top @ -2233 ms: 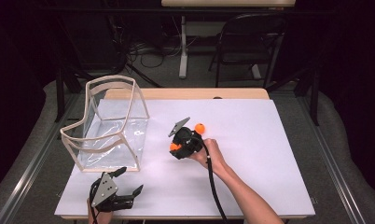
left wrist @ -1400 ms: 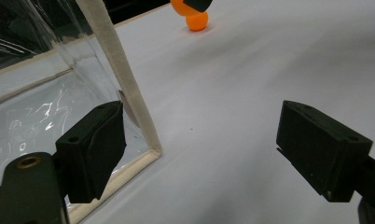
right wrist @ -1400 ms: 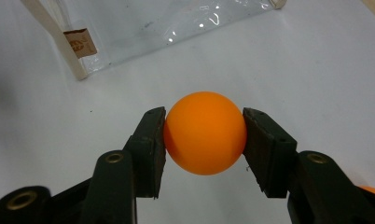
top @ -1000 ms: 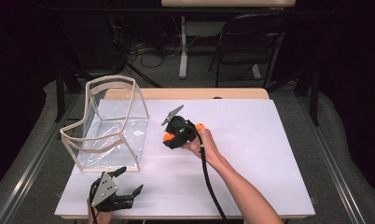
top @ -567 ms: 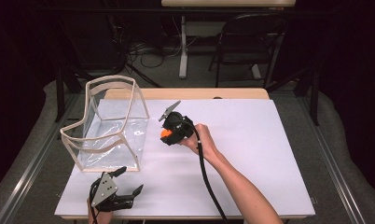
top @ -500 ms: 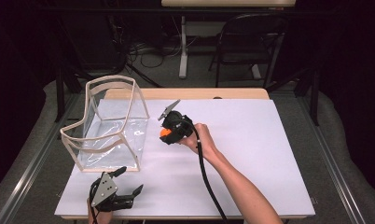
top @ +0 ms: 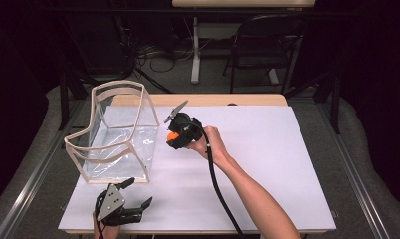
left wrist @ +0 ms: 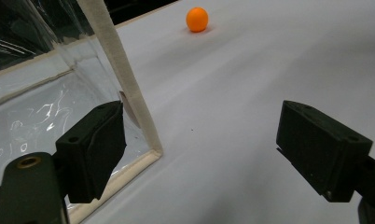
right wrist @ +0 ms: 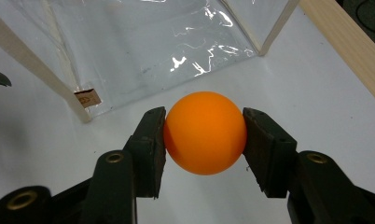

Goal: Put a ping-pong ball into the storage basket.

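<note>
Right gripper (right wrist: 204, 135) pinches orange ball (right wrist: 205, 132) beside clear bag (top: 113, 132); next, probably lift over its rim and release.

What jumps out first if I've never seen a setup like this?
The bright orange ball, pinched between the black jaws of the right gripper, stands out against the white table. Just beside it at the table's left sits a clear plastic bag with cream edging, standing open.
</note>
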Motion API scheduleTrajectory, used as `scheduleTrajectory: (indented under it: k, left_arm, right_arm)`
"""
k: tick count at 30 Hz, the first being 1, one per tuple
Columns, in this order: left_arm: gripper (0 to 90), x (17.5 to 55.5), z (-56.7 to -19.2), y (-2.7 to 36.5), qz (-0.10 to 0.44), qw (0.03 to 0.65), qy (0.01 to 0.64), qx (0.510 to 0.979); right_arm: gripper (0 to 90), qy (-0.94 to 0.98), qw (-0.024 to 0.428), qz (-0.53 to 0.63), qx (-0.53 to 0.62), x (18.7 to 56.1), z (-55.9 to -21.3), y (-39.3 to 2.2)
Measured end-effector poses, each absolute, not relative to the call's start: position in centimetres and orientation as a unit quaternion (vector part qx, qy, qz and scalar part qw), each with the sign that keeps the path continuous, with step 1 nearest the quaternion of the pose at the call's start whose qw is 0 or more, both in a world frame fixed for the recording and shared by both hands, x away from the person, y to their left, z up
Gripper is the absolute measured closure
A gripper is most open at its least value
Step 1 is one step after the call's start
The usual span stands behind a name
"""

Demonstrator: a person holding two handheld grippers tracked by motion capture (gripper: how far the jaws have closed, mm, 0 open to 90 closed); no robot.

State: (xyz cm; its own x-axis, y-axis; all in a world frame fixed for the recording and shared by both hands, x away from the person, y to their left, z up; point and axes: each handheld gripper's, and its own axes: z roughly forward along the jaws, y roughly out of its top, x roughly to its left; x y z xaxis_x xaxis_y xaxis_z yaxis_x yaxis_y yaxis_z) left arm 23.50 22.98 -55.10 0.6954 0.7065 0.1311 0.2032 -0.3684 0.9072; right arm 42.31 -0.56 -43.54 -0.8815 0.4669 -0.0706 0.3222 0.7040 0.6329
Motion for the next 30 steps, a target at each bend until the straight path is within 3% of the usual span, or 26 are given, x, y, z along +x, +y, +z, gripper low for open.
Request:
scheduleTrajectory:
  k: [30]
  left_arm:
    - [15.7,23.5,-55.0,23.1,0.262,0.483,0.29,0.783]
  right_arm:
    - [51.1,0.913,0.128,0.328,0.207,42.8,-40.3,0.9]
